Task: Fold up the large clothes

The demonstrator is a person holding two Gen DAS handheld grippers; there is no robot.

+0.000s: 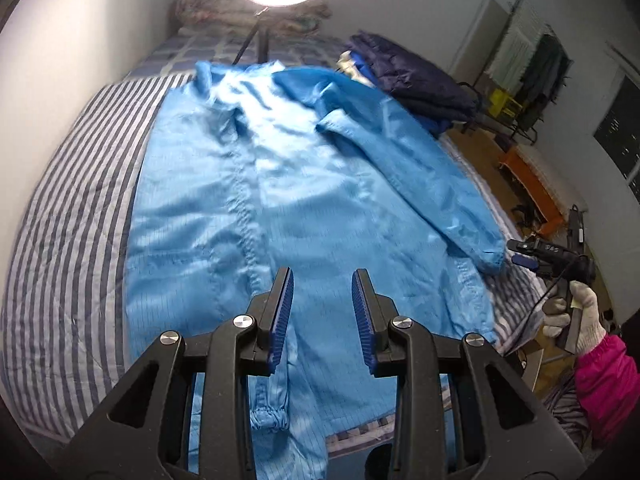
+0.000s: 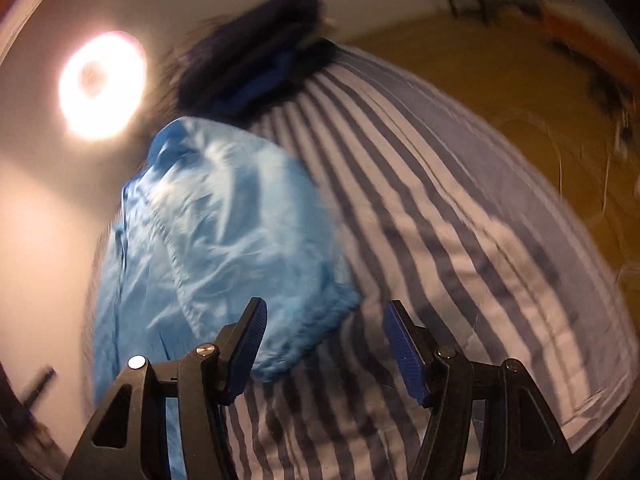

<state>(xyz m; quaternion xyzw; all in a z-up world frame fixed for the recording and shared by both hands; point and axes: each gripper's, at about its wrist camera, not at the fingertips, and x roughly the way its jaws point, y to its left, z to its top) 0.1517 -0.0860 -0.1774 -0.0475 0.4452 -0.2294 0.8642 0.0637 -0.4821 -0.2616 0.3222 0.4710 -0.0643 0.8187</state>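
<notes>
Left wrist view: my left gripper hangs over the blue garment, jaws parted a little, nothing between them. Garment lies spread flat on the striped bed, one sleeve crossed over the body, likely a first fold. My right gripper is spread wide and empty beside that sleeve's cuff, probably lining up its grab.

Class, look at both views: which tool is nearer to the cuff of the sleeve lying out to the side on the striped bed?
Right. The right tool hovers open just beside the cuff. The left tool hangs over the middle of the blue garment, farther from that cuff.
</notes>
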